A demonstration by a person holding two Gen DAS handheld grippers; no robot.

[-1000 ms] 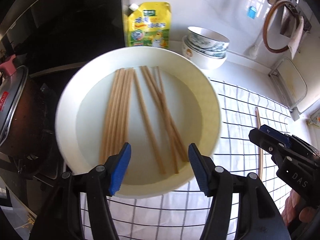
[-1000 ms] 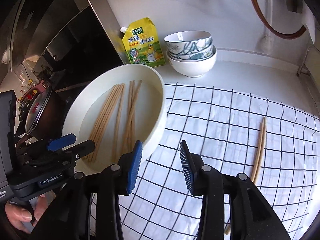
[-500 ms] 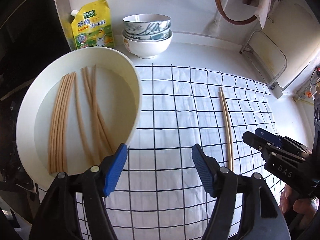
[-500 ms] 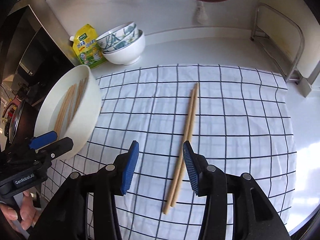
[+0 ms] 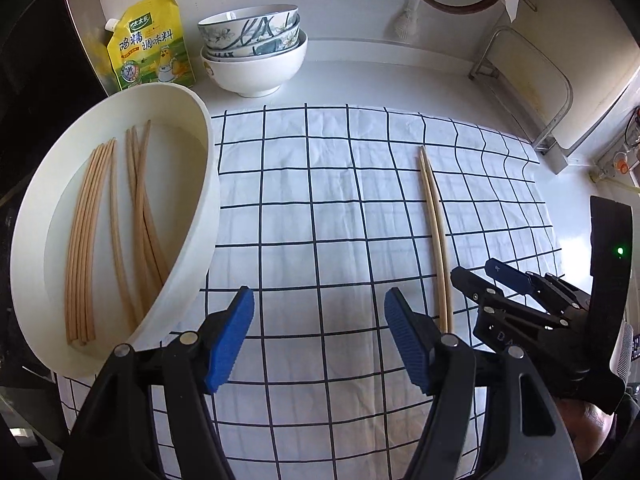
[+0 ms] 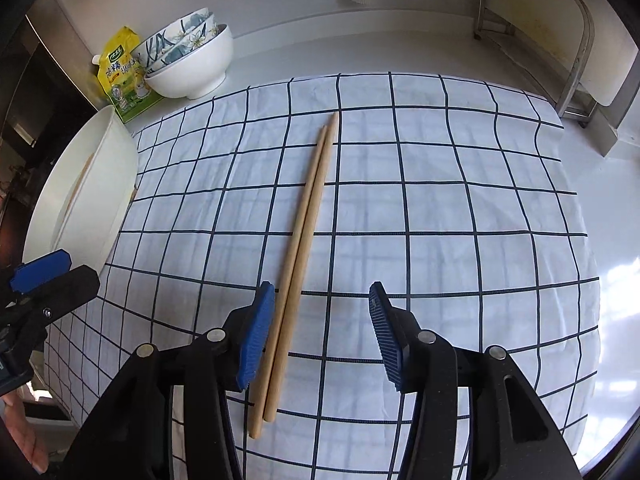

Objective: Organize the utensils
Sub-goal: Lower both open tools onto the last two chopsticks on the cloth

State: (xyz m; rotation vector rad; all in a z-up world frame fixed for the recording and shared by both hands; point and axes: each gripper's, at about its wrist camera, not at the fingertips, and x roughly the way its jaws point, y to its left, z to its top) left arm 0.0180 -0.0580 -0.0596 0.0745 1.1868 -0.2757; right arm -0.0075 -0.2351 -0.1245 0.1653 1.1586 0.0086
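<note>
Your right gripper (image 6: 322,334) was pointed down at the checked cloth (image 6: 440,200), and its jaws had just been opening. The pair of chopsticks (image 6: 308,220) lay side by side on the cloth, their near ends running down between the blue pads, hugging the left pad (image 6: 256,336). I couldn't tell if that pad was actually touching them, but the right one stood well clear, so you weren't gripping anything there.

Your left gripper (image 5: 318,338) was parted too, wider, having just opened a bit more, with only bare cloth between its fingers. It sat between the white basin (image 5: 208,216) on its left and that loose pair (image 5: 434,232) on its right, with the other gripper (image 5: 504,300) poking in from the right, close to the pair's near end.

The rest of the chopsticks (image 5: 112,232) were in the basin: a tight bunch along the left side, one lying by itself in the middle, and a looser, crossed bunch to the right. The basin's edge overlapped the cloth's left side.

Behind it all, against the back wall, you had a yellow seasoning pouch (image 5: 150,44) next to stacked bowls (image 5: 254,48), patterned ones nested in a plain white one. A metal rack (image 6: 560,40) stood off the cloth's far right corner.
</note>
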